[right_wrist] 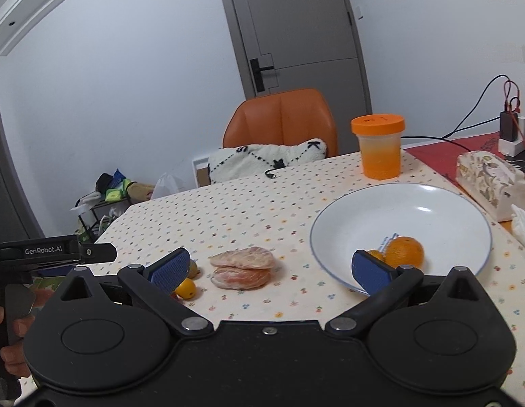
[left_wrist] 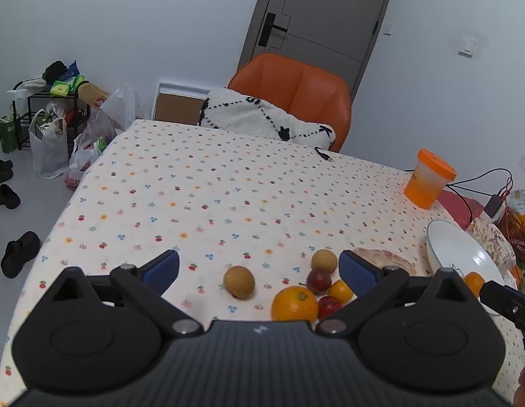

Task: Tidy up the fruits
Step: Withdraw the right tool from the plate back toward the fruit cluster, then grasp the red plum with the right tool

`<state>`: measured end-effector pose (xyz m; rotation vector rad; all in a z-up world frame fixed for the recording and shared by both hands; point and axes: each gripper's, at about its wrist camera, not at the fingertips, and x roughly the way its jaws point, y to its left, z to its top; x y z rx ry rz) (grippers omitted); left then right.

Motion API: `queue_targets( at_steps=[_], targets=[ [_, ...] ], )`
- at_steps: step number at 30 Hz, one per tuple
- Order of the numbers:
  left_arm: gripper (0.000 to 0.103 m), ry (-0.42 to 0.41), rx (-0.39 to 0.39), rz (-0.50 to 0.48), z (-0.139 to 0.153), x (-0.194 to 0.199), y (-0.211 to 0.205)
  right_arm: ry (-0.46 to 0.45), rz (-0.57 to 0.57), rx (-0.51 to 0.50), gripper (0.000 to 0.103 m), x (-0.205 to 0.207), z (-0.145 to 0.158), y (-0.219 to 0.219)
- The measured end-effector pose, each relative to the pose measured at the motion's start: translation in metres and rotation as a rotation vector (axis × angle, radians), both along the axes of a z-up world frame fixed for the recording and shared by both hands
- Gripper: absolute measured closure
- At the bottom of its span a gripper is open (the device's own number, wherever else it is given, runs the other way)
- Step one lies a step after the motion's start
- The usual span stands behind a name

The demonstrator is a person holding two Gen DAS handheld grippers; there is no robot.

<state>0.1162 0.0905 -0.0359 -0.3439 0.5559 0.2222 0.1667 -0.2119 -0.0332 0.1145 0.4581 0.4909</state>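
Desk (left_wrist: 228, 183) under a dotted cloth, broad and mostly bare toward the far side, so plenty of open room there for swinging either gripper. White plate (right_wrist: 431, 203) on the right, near the desk's right edge, already holding an orange (right_wrist: 404, 252) with a smaller orange fruit half hidden behind the right gripper's finger. Orange cup (right_wrist: 379, 149) upright beyond the plate, tissue pack (right_wrist: 492, 183) just beside the plate's far right rim: little slack on that side. Peeled citrus segments (right_wrist: 243, 268) stacked between plate and fruit cluster. Cluster near the front edge: big orange (left_wrist: 294, 303), brown fruit (left_wrist: 239, 281) apart to its left, second brown fruit (left_wrist: 324, 261), two red fruits (left_wrist: 318, 279), small orange fruit (left_wrist: 341, 291), several touching. Left gripper (left_wrist: 259, 268) spread wide, empty, above the cluster. Right gripper (right_wrist: 270, 266) also spread wide, empty, near the plate's near rim. Likely risks: nudging one round fruit in the tight cluster and sending neighbours rolling toward the near edge; a glancing pinch squirting the big orange out sideways; squeezing the soft segments too hard; grippers clashing, being close together; clipping the plate rim on delivery and tipping it.
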Motion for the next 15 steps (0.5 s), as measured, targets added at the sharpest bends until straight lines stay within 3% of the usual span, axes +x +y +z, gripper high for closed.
queue_targets(
  at_steps=[6,8,10,15],
  targets=[
    [0.025,0.031,-0.04,0.001,-0.017,0.005,0.011,0.01,0.023,-0.012,0.001,0.005,-0.005,0.014],
    [0.035,0.042,-0.054,0.0,-0.023,0.007,0.013,0.02,0.03,-0.015,0.005,0.006,-0.007,0.019],
    [0.038,0.048,-0.059,-0.001,-0.027,0.009,0.014,0.037,0.052,-0.02,0.015,0.009,-0.009,0.026],
    [0.048,0.054,-0.067,-0.009,-0.035,0.013,0.017,0.082,0.104,-0.027,0.026,0.013,-0.016,0.043]
  ],
)
